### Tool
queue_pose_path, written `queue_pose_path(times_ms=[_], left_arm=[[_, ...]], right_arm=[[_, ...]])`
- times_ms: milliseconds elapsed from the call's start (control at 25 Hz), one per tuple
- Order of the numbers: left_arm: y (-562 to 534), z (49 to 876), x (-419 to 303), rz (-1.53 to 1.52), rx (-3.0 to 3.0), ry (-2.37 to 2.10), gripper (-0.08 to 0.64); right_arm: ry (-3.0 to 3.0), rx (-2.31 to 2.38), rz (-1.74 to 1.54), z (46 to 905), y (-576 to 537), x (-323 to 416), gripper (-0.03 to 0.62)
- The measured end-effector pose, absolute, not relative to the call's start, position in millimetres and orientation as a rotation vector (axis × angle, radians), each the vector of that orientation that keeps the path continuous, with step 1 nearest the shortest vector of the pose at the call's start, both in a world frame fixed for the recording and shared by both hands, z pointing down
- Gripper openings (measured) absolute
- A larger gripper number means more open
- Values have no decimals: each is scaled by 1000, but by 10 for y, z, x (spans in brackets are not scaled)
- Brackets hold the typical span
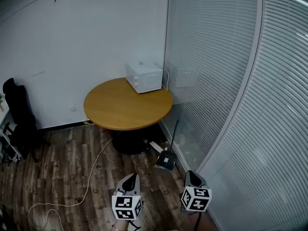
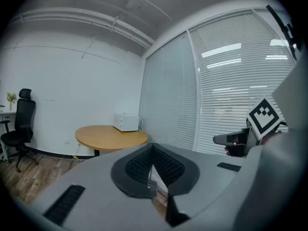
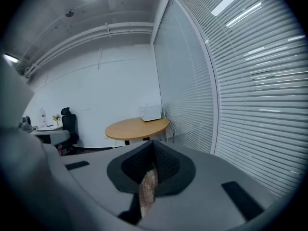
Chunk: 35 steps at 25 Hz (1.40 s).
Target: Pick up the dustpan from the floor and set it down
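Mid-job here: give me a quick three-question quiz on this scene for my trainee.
1. Pick one. Where is the dustpan? A: on the round table. B: on the floor by the blinds. C: held in the air.
2. True or false: the right gripper is shut on the dustpan's handle.
3. Short answer: what stands on the round table?

Key: 1 B. 2 False: its jaws are together with nothing between them, and the dustpan lies ahead of it. 3 A white microwave.
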State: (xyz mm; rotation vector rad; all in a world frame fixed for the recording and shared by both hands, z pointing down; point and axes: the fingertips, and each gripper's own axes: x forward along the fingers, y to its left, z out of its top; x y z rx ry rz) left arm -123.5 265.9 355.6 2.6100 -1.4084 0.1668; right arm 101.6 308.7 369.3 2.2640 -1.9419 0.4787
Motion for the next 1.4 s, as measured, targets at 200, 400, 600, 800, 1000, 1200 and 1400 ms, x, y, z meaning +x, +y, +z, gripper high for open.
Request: queue_pose_path(times_ms=[200,400,600,800,1000,1200,1400], left_arm=[[2620,3581,-1301,170,2600,-1408,18],[2665,3636,-1403,174,2609,-1388,18],[2719,3675,-1497,179,2620,-1354,18],[2733,3782,-1571,175,2585,-1350,17],[2743,3884,-1600,194,2568,-1357,18],[2590,3905,-1553,200,2561,-1376,18],[2390,3900,-1342,217,2563,-1389,18]], right_arm=[[-1940,2266,482,3679,3059,964,32],[-1930,2308,531,3754,3146,874,32],[-1879,2336,558,3809,3277,802,32],[-1838,2340,587,3878,3401,784,32],[-1813,2350,600,3943,3421,847,32],[-1822,2352,602,3963,3253,918,32],[-1841,2327,628,4016,2974,1097,32]])
